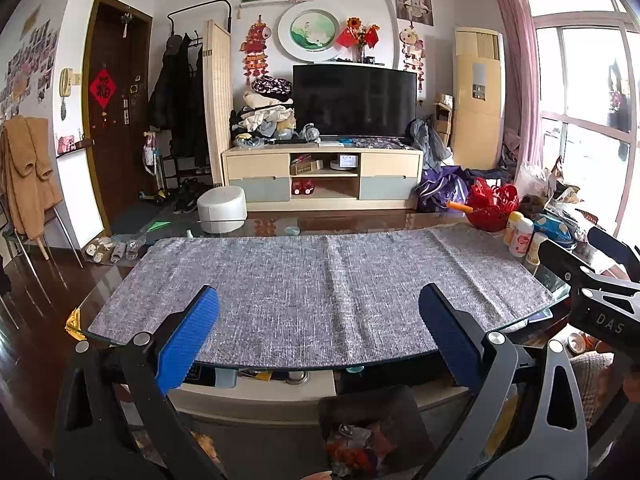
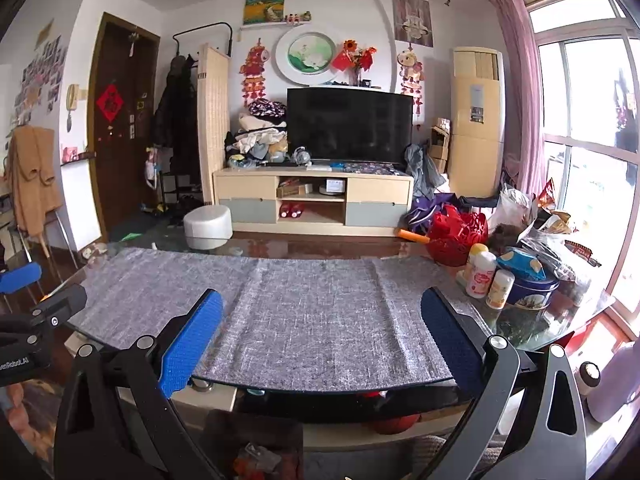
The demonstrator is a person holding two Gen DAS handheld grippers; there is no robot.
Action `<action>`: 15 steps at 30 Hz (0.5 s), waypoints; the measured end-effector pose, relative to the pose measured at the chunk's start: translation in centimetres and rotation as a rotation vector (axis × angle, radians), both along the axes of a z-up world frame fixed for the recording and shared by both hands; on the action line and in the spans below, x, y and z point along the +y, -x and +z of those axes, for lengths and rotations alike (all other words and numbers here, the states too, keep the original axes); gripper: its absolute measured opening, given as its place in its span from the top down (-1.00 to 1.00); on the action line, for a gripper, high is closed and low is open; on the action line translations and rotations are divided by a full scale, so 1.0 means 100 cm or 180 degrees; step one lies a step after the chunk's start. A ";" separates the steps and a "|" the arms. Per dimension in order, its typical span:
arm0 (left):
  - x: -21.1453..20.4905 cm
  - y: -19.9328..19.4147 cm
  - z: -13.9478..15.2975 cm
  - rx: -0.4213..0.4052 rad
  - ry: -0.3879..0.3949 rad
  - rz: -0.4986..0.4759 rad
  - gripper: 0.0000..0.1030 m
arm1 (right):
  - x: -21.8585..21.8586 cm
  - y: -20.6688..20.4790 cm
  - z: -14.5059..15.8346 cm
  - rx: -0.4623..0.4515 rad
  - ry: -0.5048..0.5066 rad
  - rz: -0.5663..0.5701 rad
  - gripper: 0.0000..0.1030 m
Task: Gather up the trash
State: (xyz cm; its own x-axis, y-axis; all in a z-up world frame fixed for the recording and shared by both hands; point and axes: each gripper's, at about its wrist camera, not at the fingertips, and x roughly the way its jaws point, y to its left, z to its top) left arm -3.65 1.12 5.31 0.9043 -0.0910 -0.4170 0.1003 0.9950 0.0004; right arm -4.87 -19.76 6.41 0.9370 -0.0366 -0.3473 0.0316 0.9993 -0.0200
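A dark trash bin (image 1: 372, 432) stands on the floor below the table's near edge, with crumpled wrappers (image 1: 356, 444) inside; it also shows in the right wrist view (image 2: 252, 448). My left gripper (image 1: 320, 324) is open and empty, held over the near edge of the grey table mat (image 1: 320, 276). My right gripper (image 2: 322, 328) is open and empty over the same mat (image 2: 312, 304). The right gripper shows at the right edge of the left wrist view (image 1: 592, 280), the left gripper at the left edge of the right wrist view (image 2: 36, 312). No loose trash shows on the mat.
A glass coffee table (image 1: 108, 280) carries the mat. At its right end stand a red basket (image 2: 460, 236), bottles (image 2: 480, 274), a blue tin (image 2: 528, 292) and plastic bags (image 2: 540, 224). A white stool (image 1: 222, 208) and TV cabinet (image 1: 320, 174) stand beyond.
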 end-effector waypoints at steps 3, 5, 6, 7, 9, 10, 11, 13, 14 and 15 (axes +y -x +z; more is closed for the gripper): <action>0.004 0.001 0.002 -0.0026 0.0030 0.0029 -0.84 | 0.000 0.002 0.000 -0.0004 0.0002 0.0005 -0.94; 0.004 0.001 0.003 -0.0033 0.0027 0.0029 -0.84 | -0.001 0.001 0.000 0.0005 -0.0002 -0.0008 -0.94; 0.004 0.002 0.003 -0.0035 0.0018 0.0029 -0.84 | -0.001 0.000 0.000 0.0009 -0.0013 -0.0014 -0.94; 0.003 0.002 0.002 -0.0030 0.0003 0.0032 -0.84 | -0.002 0.000 -0.001 0.0016 -0.0030 -0.0014 -0.93; 0.003 0.002 0.001 -0.0019 0.0006 0.0026 -0.84 | -0.002 0.001 -0.002 0.0027 -0.0040 -0.0013 -0.94; 0.003 0.002 0.000 -0.0016 0.0012 0.0028 -0.84 | -0.002 0.001 -0.003 0.0031 -0.0036 -0.0020 -0.94; 0.004 0.002 0.001 -0.0015 0.0016 0.0024 -0.84 | -0.002 0.001 -0.003 0.0035 -0.0030 -0.0028 -0.94; 0.004 0.003 0.001 -0.0019 0.0024 0.0020 -0.84 | -0.003 0.001 -0.004 0.0046 -0.0030 -0.0030 -0.94; 0.004 0.002 0.001 -0.0018 0.0024 0.0018 -0.84 | -0.003 0.001 -0.004 0.0049 -0.0030 -0.0030 -0.94; 0.003 0.002 0.001 -0.0016 0.0028 0.0014 -0.84 | -0.002 0.001 -0.004 0.0052 -0.0030 -0.0034 -0.94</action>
State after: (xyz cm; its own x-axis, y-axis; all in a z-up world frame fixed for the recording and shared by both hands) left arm -3.88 1.47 5.37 0.9068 -0.0907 -0.4116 0.0959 0.9954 -0.0080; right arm -4.99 -20.01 5.98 0.9308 -0.0431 -0.3629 0.0419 0.9991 -0.0112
